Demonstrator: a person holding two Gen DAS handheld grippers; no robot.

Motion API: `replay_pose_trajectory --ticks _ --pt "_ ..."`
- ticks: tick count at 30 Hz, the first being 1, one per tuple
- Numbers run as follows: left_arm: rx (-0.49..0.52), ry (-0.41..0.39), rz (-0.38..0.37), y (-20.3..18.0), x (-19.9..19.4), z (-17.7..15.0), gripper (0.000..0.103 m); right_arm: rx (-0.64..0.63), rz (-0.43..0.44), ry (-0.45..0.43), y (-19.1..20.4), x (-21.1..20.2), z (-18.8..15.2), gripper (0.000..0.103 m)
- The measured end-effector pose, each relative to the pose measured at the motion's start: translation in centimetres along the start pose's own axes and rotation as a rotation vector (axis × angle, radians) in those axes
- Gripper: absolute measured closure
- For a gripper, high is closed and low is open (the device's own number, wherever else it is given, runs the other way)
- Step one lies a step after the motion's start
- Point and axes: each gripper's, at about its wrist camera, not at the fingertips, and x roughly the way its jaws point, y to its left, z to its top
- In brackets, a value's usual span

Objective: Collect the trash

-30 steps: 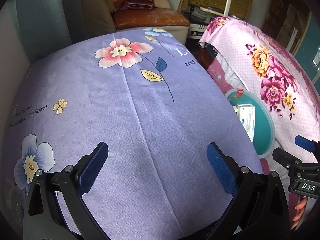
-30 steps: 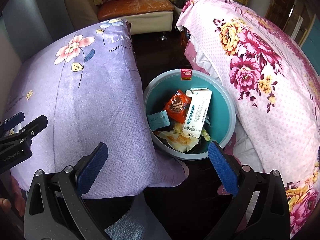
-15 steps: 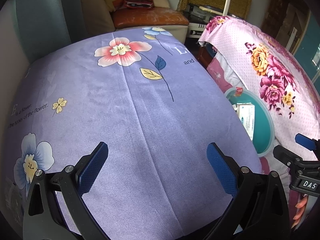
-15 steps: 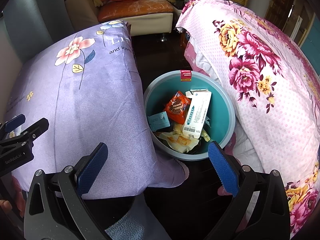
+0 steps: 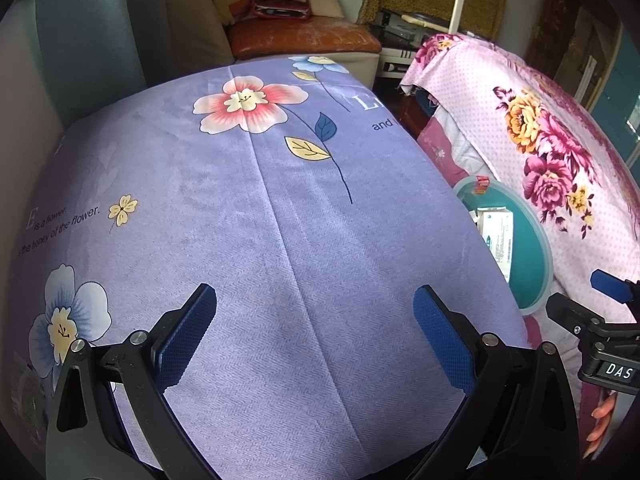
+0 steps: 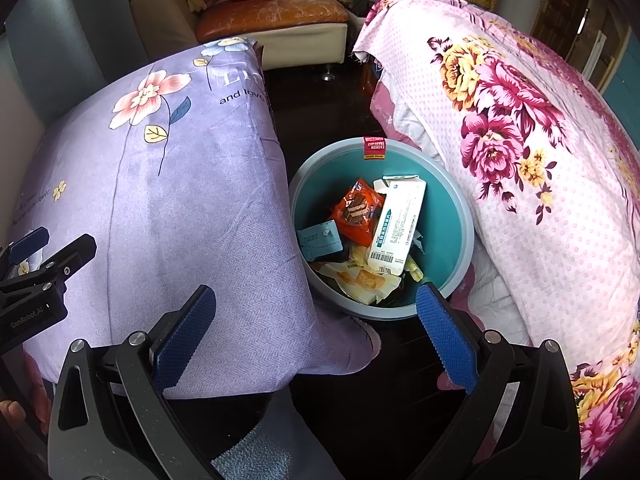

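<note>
Just ahead of the spread right gripper (image 6: 316, 328) sits the trash-filled bin (image 6: 448, 224).

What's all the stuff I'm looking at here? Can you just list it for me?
bin: one, teal, on the dark floor between the two cloths
carton: one, white, in the bin
snack wrapper: one, orange, in the bin
small box: one, teal, in the bin
purple cloth: one, flowered, left of the bin
pink cloth: one, flowered, right of the bin
sofa seat: one, orange, at the back
left gripper: black with blue pads, open, over the purple cloth
right gripper: same, open, near the bin
</note>
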Motion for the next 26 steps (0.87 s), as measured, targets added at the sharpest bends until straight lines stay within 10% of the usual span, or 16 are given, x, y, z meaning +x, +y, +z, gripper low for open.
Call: replay_pose_trajectory --ticks 26 --pt "0.035 -0.037 0.010 -0.3 -0.3 -0.5 0.004 -0.009 -0.011 0.015 0.2 0.8 0.0 0.007"
